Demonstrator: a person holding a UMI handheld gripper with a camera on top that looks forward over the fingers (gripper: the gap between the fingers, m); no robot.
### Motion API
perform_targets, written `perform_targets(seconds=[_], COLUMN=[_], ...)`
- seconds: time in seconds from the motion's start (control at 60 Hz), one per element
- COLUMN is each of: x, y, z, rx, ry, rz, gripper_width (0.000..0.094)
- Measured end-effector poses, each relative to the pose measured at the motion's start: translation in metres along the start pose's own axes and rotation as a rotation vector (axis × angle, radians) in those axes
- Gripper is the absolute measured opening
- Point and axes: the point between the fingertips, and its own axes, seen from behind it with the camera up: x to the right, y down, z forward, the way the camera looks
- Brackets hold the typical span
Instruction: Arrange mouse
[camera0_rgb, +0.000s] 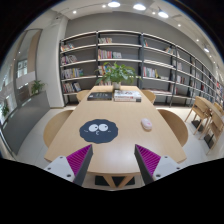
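Observation:
A small white mouse (146, 124) lies on the light wooden table (115, 140), to the right of a round dark blue mouse mat (96, 128) printed with white eyes. My gripper (112, 160) is open and empty, hovering over the near end of the table. Its magenta pads (77, 159) stand wide apart. Mat and mouse both lie beyond the fingers, the mat ahead of the left finger, the mouse ahead of the right one.
A potted plant (118, 73), a stack of books (126, 96) and a dark flat item (99, 96) sit at the table's far end. Wooden chairs (174, 125) flank both sides. Bookshelves (130, 60) line the back wall.

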Motion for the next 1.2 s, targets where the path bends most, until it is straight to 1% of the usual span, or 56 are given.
perform_targets(seconds=[0.017, 0.067, 0.117, 0.133, 0.183, 0.2, 0.217, 0.367, 0.467, 0.583, 0.817, 0.917, 0.983, 1.1, 1.133, 1.2], x=[0.006, 0.009, 0.02, 0.028, 0.042, 0.048, 0.05, 0.11, 0.142, 0.17, 0.207, 0.213, 0.217, 0.215, 0.213, 0.208], y=[0.002, 0.007, 0.014, 0.021, 0.03, 0.033, 0.03, 0.045, 0.052, 0.048, 0.011, 0.003, 0.0, -0.011, -0.013, -0.012], z=[0.011, 0.003, 0.012, 0.031, 0.048, 0.052, 0.038, 0.078, 0.112, 0.16, 0.257, 0.299, 0.316, 0.335, 0.337, 0.34], rx=[-0.002, -0.022, -0.039, -0.039, -0.056, -0.061, -0.073, -0.122, -0.159, -0.191, -0.193, -0.203, -0.221, -0.212, -0.215, -0.219], ry=[0.001, 0.011, 0.016, 0.018, 0.03, 0.036, 0.045, 0.116, 0.141, 0.148, 0.117, 0.11, 0.1, 0.07, 0.062, 0.05], rz=[-0.003, -0.003, 0.006, 0.008, 0.013, 0.014, 0.015, 0.031, 0.042, 0.031, 0.009, -0.002, -0.004, -0.008, -0.011, -0.005], gripper_width=[0.0848, 0.085, 0.0851, 0.0851, 0.0851, 0.0851, 0.0853, 0.0845, 0.0843, 0.0838, 0.0846, 0.0822, 0.0777, 0.068, 0.0638, 0.0527])
